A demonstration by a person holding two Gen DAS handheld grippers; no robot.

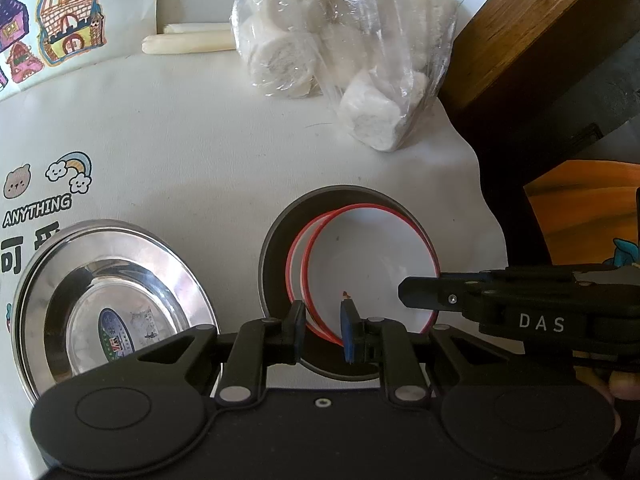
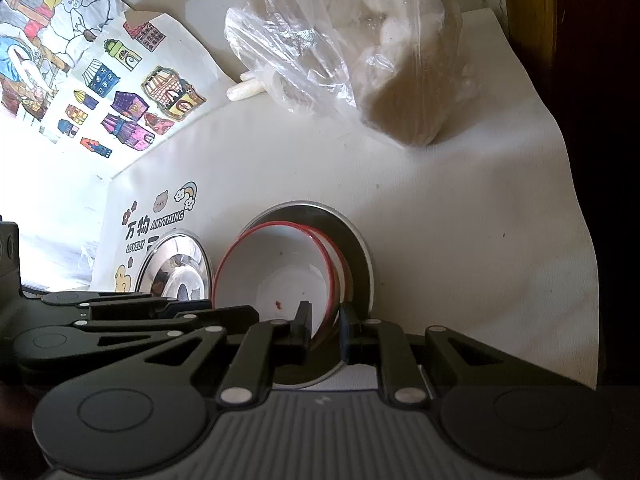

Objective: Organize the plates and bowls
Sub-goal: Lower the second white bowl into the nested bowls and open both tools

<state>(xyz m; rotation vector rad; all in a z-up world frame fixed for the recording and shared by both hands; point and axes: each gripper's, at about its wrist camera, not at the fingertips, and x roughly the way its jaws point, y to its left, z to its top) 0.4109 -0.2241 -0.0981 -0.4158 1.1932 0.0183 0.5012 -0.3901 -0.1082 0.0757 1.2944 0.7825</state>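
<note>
Two nested white bowls with red rims (image 1: 368,268) sit inside a steel plate (image 1: 276,248) on the white tablecloth. My left gripper (image 1: 322,330) straddles the near rims of the bowls, its jaws closed onto them. My right gripper (image 2: 325,330) grips the same bowl stack (image 2: 276,276) at its near rim from the other side, and it also shows in the left wrist view (image 1: 424,292). A second steel plate (image 1: 108,304) lies to the left of the stack and also shows in the right wrist view (image 2: 176,268).
A clear plastic bag of white buns (image 1: 340,44) lies at the back of the table. A pale stick (image 1: 188,42) lies beside it. The wall has cartoon stickers (image 1: 68,20). The table's right edge (image 1: 480,184) drops off by a wooden frame (image 1: 532,28).
</note>
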